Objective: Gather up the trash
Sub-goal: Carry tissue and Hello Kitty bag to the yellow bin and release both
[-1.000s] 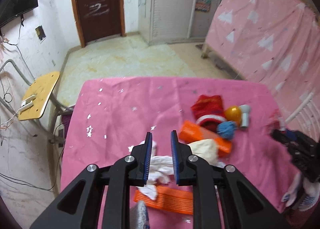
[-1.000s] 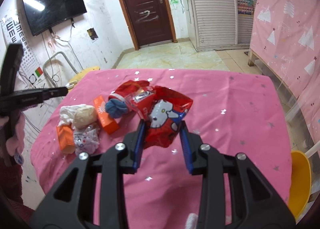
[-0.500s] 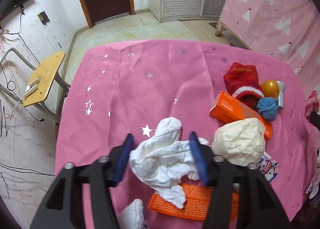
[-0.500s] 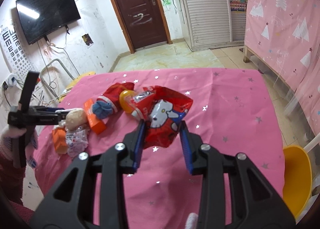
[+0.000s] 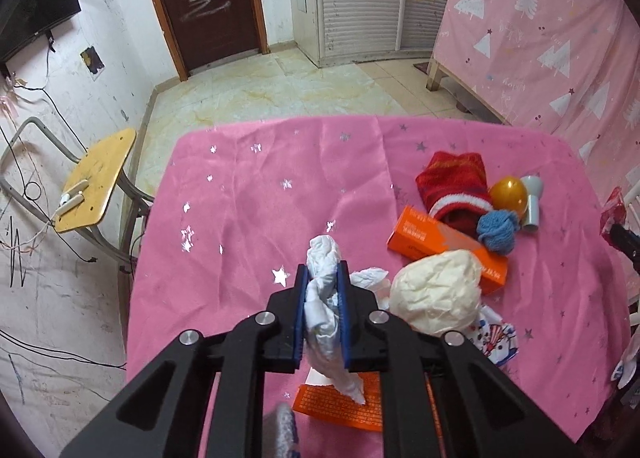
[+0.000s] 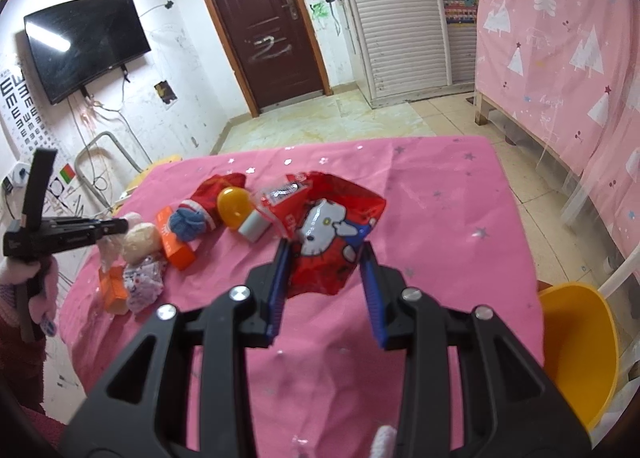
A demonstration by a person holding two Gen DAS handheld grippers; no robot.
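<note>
The left gripper (image 5: 322, 306) was pinching a crumpled white tissue (image 5: 325, 300), its fingers pressed onto the wad from both sides. The tissue's long axis ran along the fingers, one rounded end poking out toward 12 o'clock and a twisted tail hanging toward 6 o'clock over an orange packet (image 5: 340, 408) lying on the pink-clothed surface (image 5: 248, 209).

The right gripper (image 6: 325, 290) stood spread around a red Hello Kitty foil bag (image 6: 328, 230); the bag sat between the fingers, and whether the fingers touched it could not be told. Its mouth seemed to open toward 11 o'clock, its long axis running from there back toward the gripper.

From the left gripper the bag lay far off at 3 o'clock, barely showing at the frame's edge. Judging by the task, the coming move turned on that: the tissue would need carrying rightward across the clutter to the bag's mouth.
</note>
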